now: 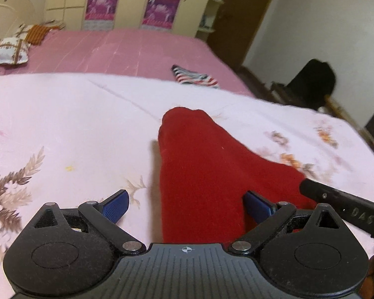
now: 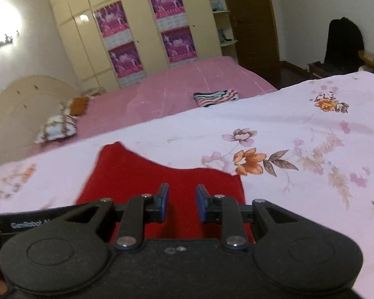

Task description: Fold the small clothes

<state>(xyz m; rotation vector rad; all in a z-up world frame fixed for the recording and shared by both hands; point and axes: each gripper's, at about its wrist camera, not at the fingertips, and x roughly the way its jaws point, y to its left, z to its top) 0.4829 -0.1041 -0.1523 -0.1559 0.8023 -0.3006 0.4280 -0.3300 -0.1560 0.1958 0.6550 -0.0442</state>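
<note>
Where "GeoRobot" marks the left gripper (image 2: 25, 224), red cloth (image 2: 162, 174) lies.

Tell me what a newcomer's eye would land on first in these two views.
First, the red garment, bright against the pale floral sheet, lying right in front of both grippers. The left gripper stands wide open with the cloth between its blue fingers; the right gripper hovers over the same cloth, its fingers apart. Farther back, a striped folded piece sits on the pink bedspread.
</note>
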